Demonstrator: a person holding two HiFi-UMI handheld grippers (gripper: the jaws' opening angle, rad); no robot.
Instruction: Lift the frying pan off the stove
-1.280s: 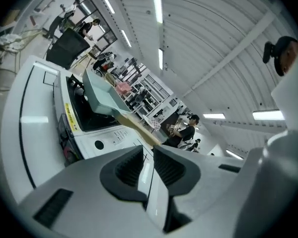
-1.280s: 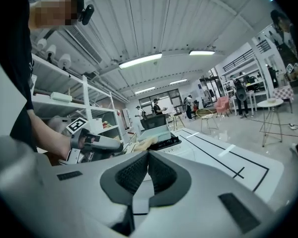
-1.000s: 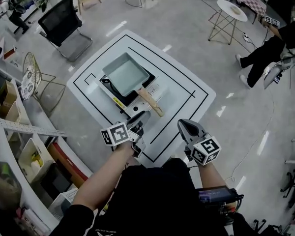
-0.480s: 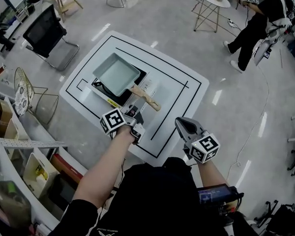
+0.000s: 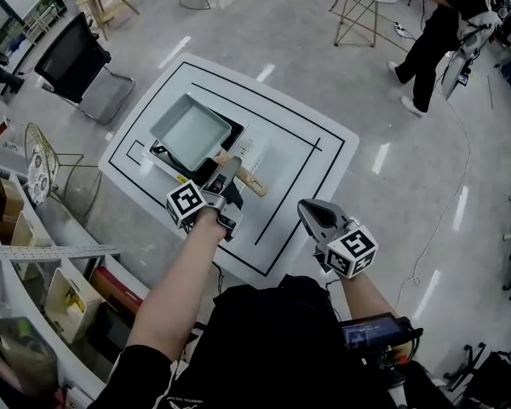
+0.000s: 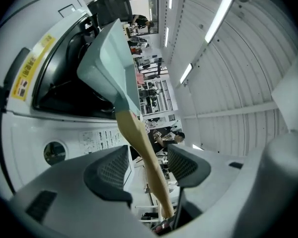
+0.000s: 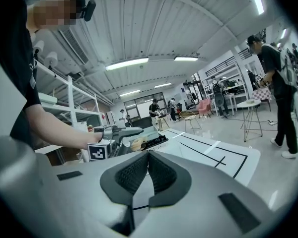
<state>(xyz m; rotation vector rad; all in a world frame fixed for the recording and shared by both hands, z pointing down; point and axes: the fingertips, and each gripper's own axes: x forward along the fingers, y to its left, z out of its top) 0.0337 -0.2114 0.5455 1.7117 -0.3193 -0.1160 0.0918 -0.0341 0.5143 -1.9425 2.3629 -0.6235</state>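
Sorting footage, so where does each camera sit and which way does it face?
Head view: on the head, steeply down at the stove; forearms, left gripper, right gripper show.
Left gripper view: on that gripper, along fingers that have just been opening, pan handle between them.
Right gripper view: along its shut fingers toward the left forearm.
All share the frying pan.

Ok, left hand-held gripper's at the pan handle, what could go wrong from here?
1. The jaws of the left hand-held gripper have just been opening and stand apart around the wooden handle, not pressing it; lifting before they close would leave the frying pan on the stove.
2. The handle crosses the pads at a slant, so it may twist.
3. Gripped by the handle alone, the pan could tip; the right hand-held gripper is shut, away from it.
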